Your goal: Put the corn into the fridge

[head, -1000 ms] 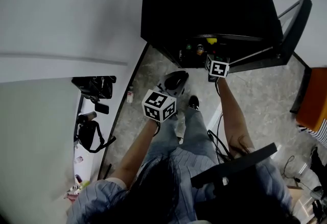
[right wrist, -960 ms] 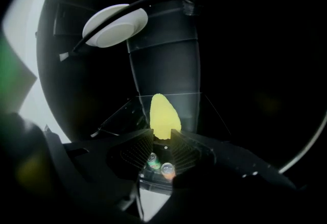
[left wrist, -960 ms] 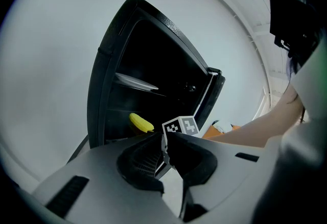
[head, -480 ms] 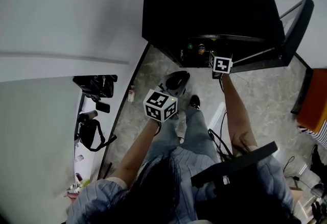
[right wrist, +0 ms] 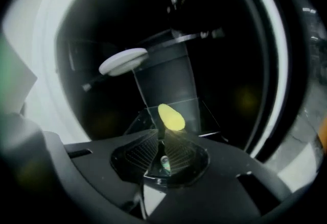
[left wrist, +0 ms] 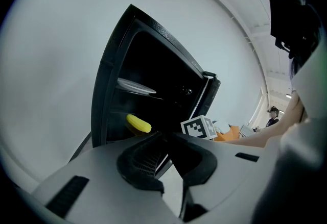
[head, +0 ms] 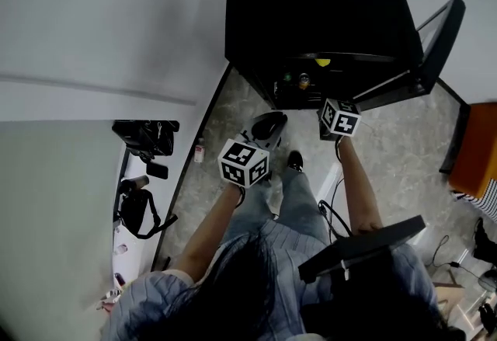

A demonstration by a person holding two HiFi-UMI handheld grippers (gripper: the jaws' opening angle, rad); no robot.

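Fridge (head: 311, 5): corn (right wrist: 171, 117) seemingly beyond just-closed right tongs (right wrist: 161, 135)

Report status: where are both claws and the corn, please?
Left claw shut, empty. Right claw has just been closing, nothing between, short of corn. Corn on fridge shelf. Door open, nothing blocking.

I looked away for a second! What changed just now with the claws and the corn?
The right claw pulled back from the fridge, and its jaws have just been closing on nothing. The corn stayed on its glass shelf, and the left claw kept still.
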